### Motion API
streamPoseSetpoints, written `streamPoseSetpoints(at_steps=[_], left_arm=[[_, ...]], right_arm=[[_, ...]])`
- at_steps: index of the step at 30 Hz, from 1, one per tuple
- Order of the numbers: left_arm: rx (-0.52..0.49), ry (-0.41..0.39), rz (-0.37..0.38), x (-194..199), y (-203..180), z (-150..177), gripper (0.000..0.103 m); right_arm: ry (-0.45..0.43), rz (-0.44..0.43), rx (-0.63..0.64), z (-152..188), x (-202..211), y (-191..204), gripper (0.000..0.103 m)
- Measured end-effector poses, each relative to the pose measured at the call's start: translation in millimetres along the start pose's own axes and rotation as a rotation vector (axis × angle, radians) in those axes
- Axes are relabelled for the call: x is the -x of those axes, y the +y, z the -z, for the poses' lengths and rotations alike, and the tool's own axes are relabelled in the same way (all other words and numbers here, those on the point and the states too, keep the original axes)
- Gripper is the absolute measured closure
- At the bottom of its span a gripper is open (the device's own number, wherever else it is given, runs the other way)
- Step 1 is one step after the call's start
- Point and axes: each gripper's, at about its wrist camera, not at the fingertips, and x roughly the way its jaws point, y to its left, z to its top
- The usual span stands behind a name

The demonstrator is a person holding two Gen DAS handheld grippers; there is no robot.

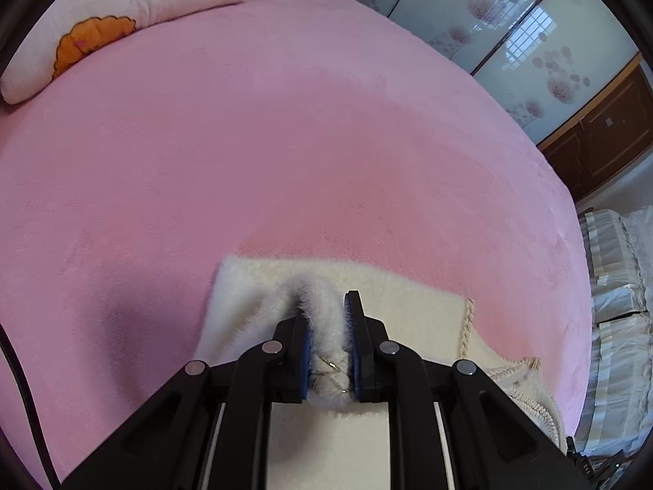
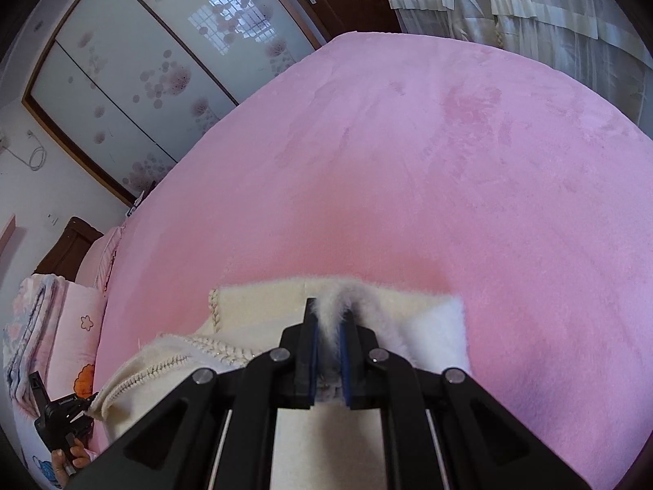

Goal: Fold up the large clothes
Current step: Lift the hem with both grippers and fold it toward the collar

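Both grippers, left gripper (image 1: 326, 343) and right gripper (image 2: 328, 351), clench the sweater (image 1: 412, 306) edge; bare bed (image 1: 285, 143) lies ahead, toward the upper frame.

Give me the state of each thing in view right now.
Left gripper: jaws shut on sweater.
Right gripper: jaws shut on sweater.
Sweater: cream, fuzzy, pinched at two spots, partly lying on bed.
Bed: pink cover, smooth.
Pillow: lying on the bed's far side.
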Motion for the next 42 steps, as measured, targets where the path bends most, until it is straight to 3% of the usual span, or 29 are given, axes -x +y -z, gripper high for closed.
streamPoseSetpoints(at_steps=[4, 7, 8, 9, 11, 14, 15, 16, 22, 31, 37, 38, 39, 40, 42], left_arm=[[-0.003, 0.087, -0.07, -35.7, -8.1, -4.1, 0.081], [0.011, 0.129, -0.051, -43.3, -14.2, -10.5, 0.063], [0.017, 0.135, -0.018, -41.6, -14.4, -13.8, 0.051], [0.017, 0.138, 0.026, -38.1, -16.7, -17.8, 0.04], [0.006, 0.124, 0.088, -29.7, -22.1, -24.2, 0.033], [-0.048, 0.108, 0.132, -16.2, -31.6, -29.8, 0.023], [-0.078, 0.096, 0.118, -12.1, -35.3, -30.4, 0.023], [-0.11, 0.085, 0.098, -10.4, -37.6, -32.3, 0.023], [-0.296, 0.046, 0.026, -6.6, -36.2, -23.9, 0.023], [-0.333, 0.042, 0.0, -33.4, 14.6, -17.3, 0.024], [-0.364, 0.047, 0.018, -56.7, 11.1, -19.5, 0.024], [-0.371, 0.048, 0.022, -60.5, 8.0, -18.8, 0.027], [-0.373, 0.05, 0.026, -64.3, 4.6, -18.2, 0.04], [-0.373, 0.068, 0.024, -70.8, 0.4, -17.9, 0.061], [-0.365, 0.078, -0.008, -80.0, -6.8, -16.7, 0.071]], right_arm=[[0.064, 0.062, -0.014, -7.1, -32.3, -1.8, 0.095], [0.12, 0.055, -0.085, -10.1, -46.6, -12.2, 0.094], [0.13, 0.028, -0.119, -11.6, -47.8, -17.4, 0.093], [0.143, -0.006, -0.155, -13.8, -48.6, -22.8, 0.091], [0.168, -0.088, -0.229, -17.0, -49.2, -34.2, 0.084], [0.164, -0.161, -0.272, -19.4, -41.9, -41.2, 0.059], [0.146, -0.15, -0.254, -20.3, -38.0, -40.0, 0.05], [0.126, -0.134, -0.227, -22.1, -32.4, -37.6, 0.047], [0.102, -0.041, -0.024, -26.4, -23.5, -23.7, 0.047], [0.16, -0.013, 0.105, -13.3, -50.7, -27.5, 0.046], [0.172, -0.002, 0.142, -16.7, -64.1, -22.0, 0.046], [0.173, -0.002, 0.145, -18.2, -66.6, -20.6, 0.046], [0.177, -0.01, 0.149, -19.7, -69.8, -19.1, 0.047], [0.178, -0.016, 0.158, -20.3, -73.0, -17.4, 0.047], [0.175, -0.028, 0.187, -19.2, -78.4, -12.4, 0.047]])
